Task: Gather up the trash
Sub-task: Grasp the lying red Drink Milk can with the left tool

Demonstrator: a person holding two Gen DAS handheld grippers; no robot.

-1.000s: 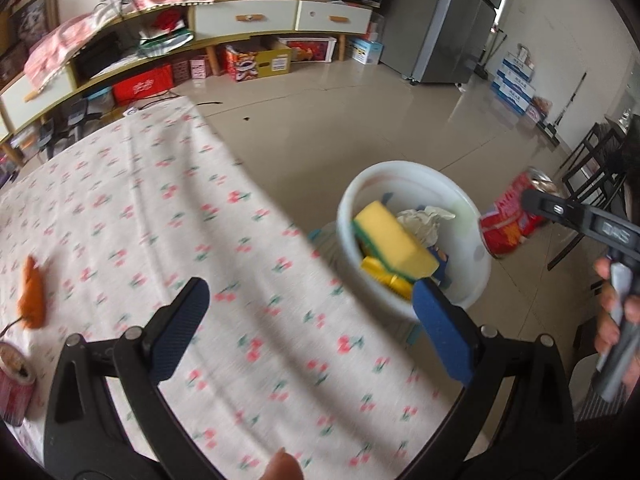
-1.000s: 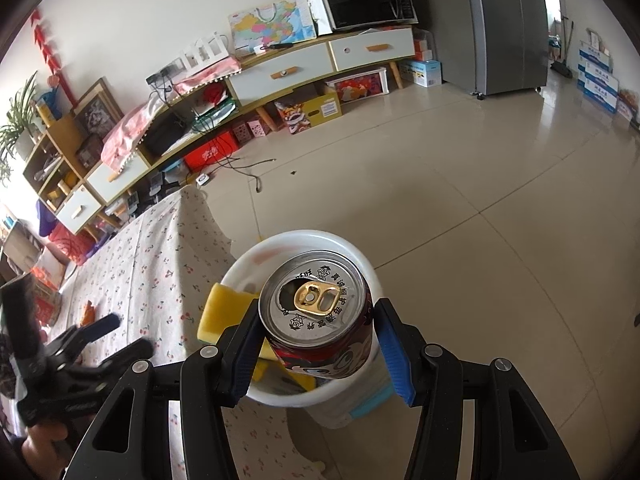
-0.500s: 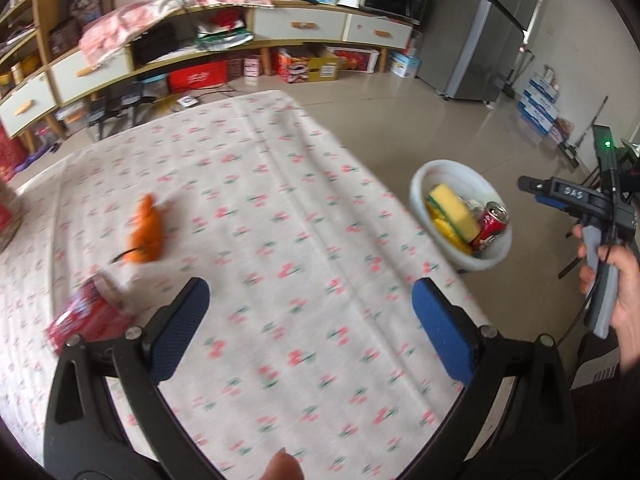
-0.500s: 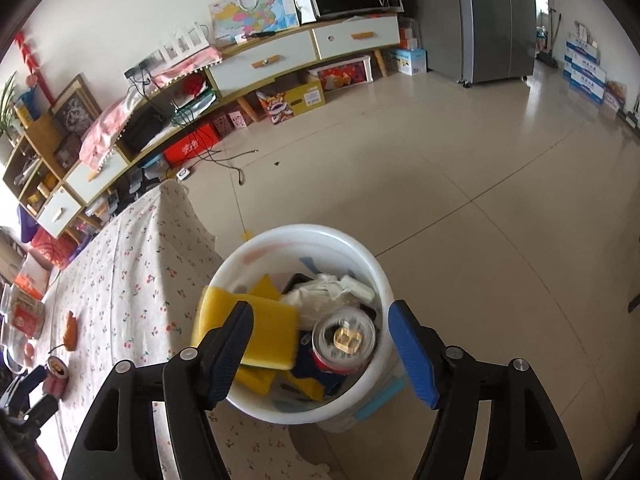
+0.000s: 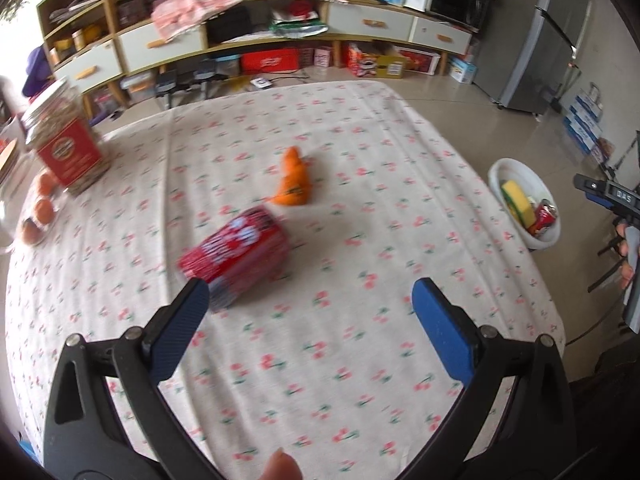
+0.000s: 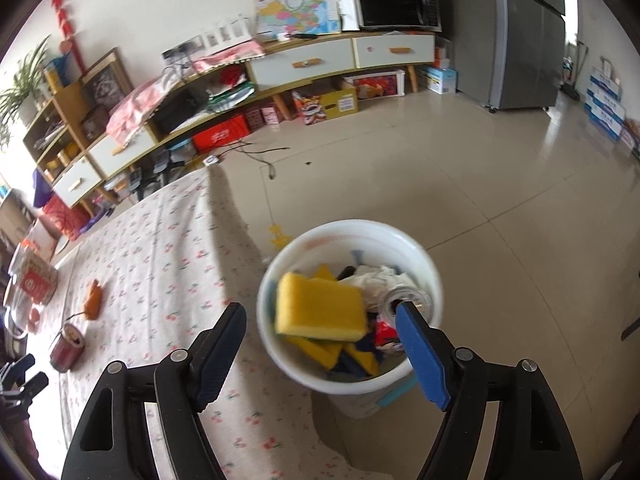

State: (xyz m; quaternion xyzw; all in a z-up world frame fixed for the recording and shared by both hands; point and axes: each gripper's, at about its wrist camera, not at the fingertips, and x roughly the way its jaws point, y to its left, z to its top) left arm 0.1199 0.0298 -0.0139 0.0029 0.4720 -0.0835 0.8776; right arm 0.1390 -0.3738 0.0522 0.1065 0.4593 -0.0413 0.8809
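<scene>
Red soda can [image 5: 236,258] lies on its side on my worktop [image 5: 360,360], long axis running lower-left to upper-right in the left wrist view, blurred, which end is the top I cannot tell. Orange scrap [image 5: 294,180] just beyond it, apart. Open cloth all round the can; worktop edge well to the right. My left gripper [image 5: 308,320] spread wide, empty, left pad near the can's low end. White bin [image 6: 348,240] on the floor beside the worktop edge, holding a yellow sponge [image 6: 320,308] and another can [image 6: 408,300]. My right gripper [image 6: 320,348] above the bin, jaws just been opening, holding nothing.
</scene>
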